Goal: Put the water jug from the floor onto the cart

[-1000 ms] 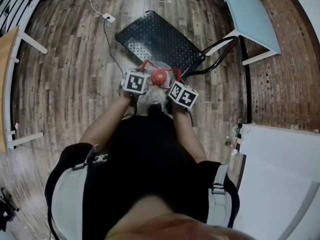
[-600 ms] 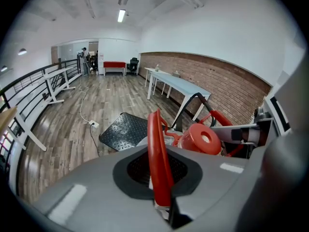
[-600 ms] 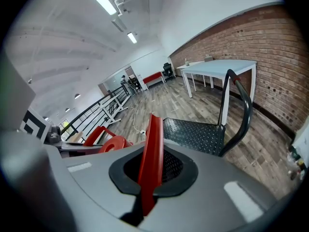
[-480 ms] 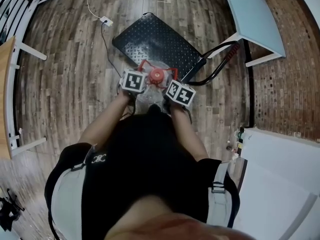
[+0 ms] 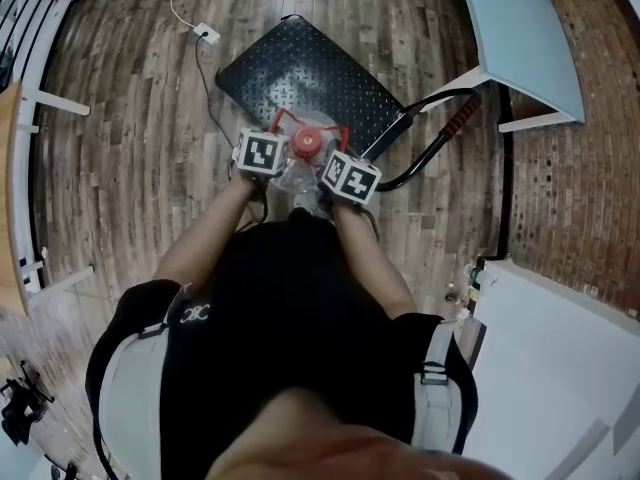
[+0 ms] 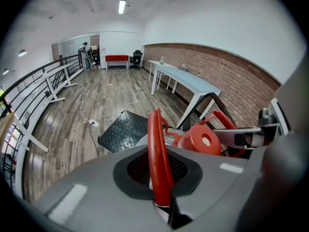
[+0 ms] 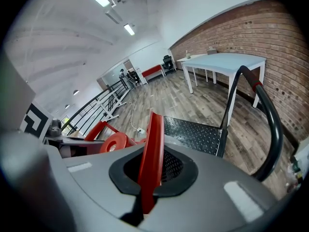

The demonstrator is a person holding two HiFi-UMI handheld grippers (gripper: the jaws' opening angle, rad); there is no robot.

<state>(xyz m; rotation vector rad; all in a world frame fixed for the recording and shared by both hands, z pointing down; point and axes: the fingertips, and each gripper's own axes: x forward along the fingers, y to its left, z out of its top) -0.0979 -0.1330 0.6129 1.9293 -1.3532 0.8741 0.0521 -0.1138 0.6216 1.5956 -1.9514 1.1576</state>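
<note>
Showing a grey wood-plank floor [image 5: 120,168], taking in a red brick wall [image 6: 217,67] behind a pale blue table [image 5: 520,28] on white legs, a black railing [image 6: 48,79] opposite, and a lit strip light [image 6: 121,6] overhead.

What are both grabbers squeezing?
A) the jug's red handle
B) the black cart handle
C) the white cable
A: the left gripper and the right gripper are each shut on the red handle of the water jug.

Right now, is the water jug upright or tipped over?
Upright: the water jug shows its red cap facing up in the head view, while the left gripper and right gripper grip its red handle.
</note>
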